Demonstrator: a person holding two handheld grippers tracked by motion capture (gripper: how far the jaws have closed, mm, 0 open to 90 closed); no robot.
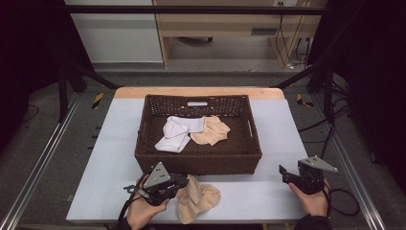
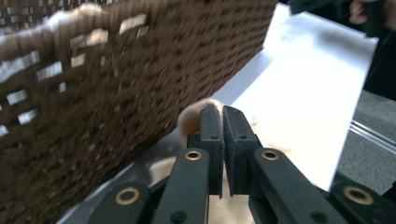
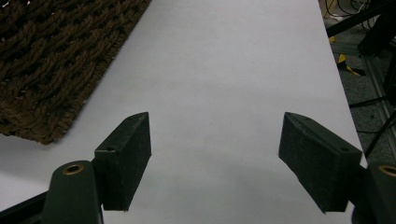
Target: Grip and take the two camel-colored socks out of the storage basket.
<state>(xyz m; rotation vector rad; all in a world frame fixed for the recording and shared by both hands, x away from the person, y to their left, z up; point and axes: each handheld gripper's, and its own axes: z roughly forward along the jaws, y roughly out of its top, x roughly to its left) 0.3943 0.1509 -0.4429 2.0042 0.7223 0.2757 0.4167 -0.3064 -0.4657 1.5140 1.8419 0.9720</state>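
Left gripper [image 1: 184, 184] low at bench [image 1: 268, 191] front edge, fingers [image 2: 211, 135] pinched together on beige sock [image 1: 197, 200], just outside basket [image 1: 198, 163] front wall. Sock not yet in basket. White sock [image 1: 174, 134] and second beige sock [image 1: 210, 130] already inside. Right gripper [image 3: 215, 154] idle, fingers wide apart, holding nothing.

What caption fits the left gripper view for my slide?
Left gripper shut, fingers pinching a beige sock on the white table beside the brown wicker basket.
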